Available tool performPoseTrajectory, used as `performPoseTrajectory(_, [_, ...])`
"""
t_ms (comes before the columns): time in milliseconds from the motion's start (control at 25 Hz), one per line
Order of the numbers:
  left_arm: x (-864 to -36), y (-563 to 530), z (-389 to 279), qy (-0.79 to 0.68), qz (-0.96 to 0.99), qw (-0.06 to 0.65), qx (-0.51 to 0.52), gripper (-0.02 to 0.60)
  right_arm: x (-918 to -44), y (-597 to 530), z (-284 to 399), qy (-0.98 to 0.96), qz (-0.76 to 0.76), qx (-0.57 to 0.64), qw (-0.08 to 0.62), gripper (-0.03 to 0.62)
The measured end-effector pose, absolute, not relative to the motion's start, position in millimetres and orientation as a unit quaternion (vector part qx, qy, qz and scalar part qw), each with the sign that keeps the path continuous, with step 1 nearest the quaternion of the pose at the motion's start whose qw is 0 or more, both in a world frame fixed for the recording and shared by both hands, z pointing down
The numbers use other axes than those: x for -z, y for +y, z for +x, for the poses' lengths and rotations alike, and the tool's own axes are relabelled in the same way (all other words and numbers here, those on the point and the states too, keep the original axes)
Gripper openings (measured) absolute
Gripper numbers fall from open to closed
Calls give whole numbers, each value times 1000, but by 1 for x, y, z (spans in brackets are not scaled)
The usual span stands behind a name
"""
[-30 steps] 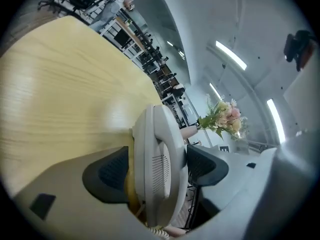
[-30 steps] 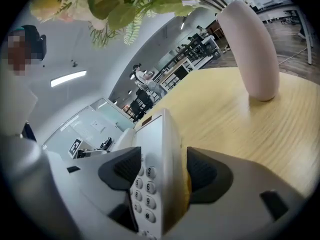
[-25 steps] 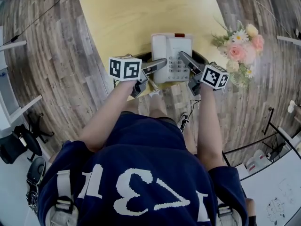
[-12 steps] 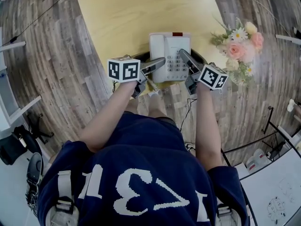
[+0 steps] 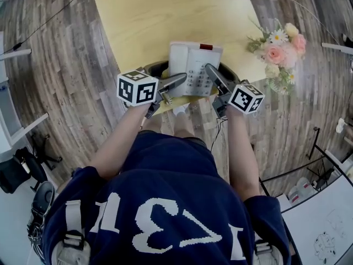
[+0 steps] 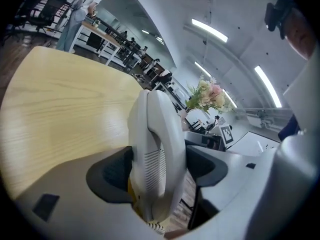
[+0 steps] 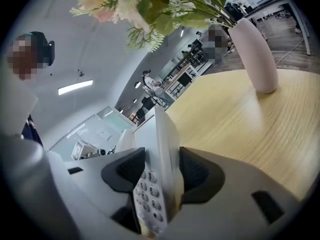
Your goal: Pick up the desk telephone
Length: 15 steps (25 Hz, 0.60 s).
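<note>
Head view showed desk telephone (image 5: 194,65) at near edge of table (image 5: 165,15). Your left hand-held gripper (image 5: 182,79) pinched handset side; your right hand-held gripper (image 5: 209,70) was closing on keypad edge, pads touching. Best judged: squeeze evenly, keep both level, mind coiled cord (image 6: 156,227).
</note>
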<state>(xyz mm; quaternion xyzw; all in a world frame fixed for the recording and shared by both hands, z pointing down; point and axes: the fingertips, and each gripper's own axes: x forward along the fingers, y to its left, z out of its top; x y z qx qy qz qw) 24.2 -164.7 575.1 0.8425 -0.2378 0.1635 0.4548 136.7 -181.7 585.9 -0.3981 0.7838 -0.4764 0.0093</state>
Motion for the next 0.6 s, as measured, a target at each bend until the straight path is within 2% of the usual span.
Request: performPoseTrajectory(600, [-464, -173, -10, -253, 921, 268, -131, 341, -478, -183, 104, 848, -393, 349, 65, 224])
